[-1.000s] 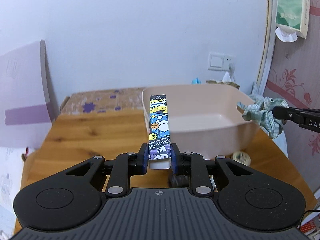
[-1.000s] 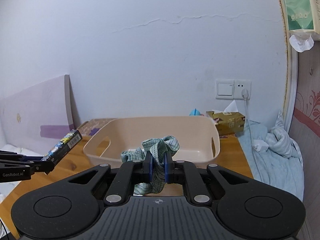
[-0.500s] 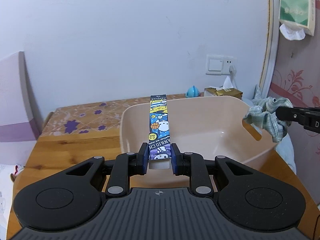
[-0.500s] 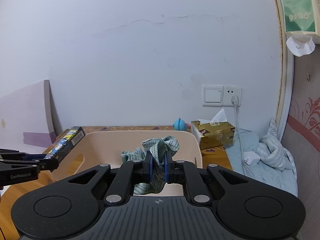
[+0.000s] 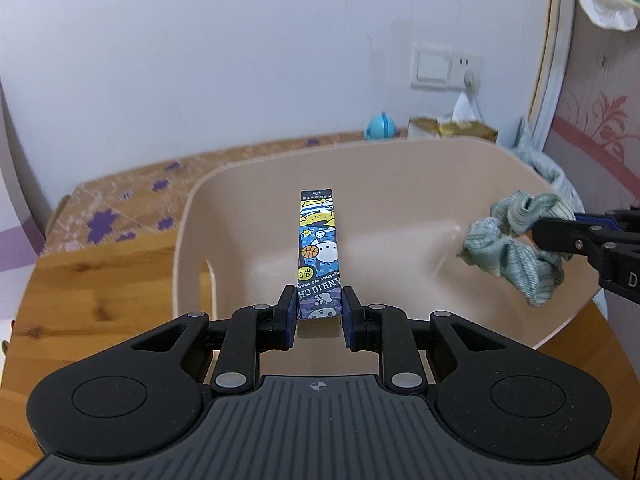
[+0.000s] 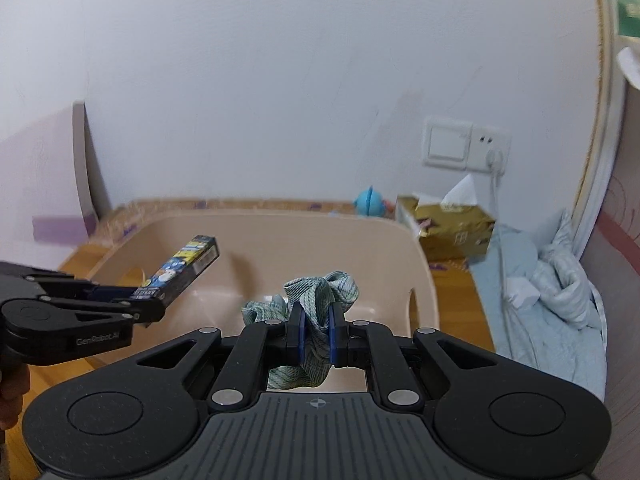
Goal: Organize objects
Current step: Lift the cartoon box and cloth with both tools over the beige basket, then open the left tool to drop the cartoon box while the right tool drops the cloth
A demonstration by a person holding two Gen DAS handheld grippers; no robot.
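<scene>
My left gripper (image 5: pixel 319 308) is shut on a long cartoon-printed box (image 5: pixel 319 248) and holds it above the inside of the beige plastic bin (image 5: pixel 248 184). The box (image 6: pixel 188 266) and left gripper (image 6: pixel 138 304) also show at left in the right wrist view. My right gripper (image 6: pixel 316 328) is shut on a green-white fabric scrunchie (image 6: pixel 320 296), held over the bin (image 6: pixel 416 256) near its right side. In the left wrist view the scrunchie (image 5: pixel 516 240) hangs from the right gripper (image 5: pixel 538 226) at right.
The bin stands on a wooden table (image 5: pixel 88 264). Behind it lie a purple-flowered board (image 5: pixel 132 192), a small blue toy (image 6: pixel 370 202) and a gold tissue box (image 6: pixel 452 230). Blue bedding (image 6: pixel 548 300) lies to the right. A wall socket (image 6: pixel 464 146) is behind.
Both grippers have moved forward and tilted down over the bin, each still holding its object. The bin's inside now fills more of both views.
</scene>
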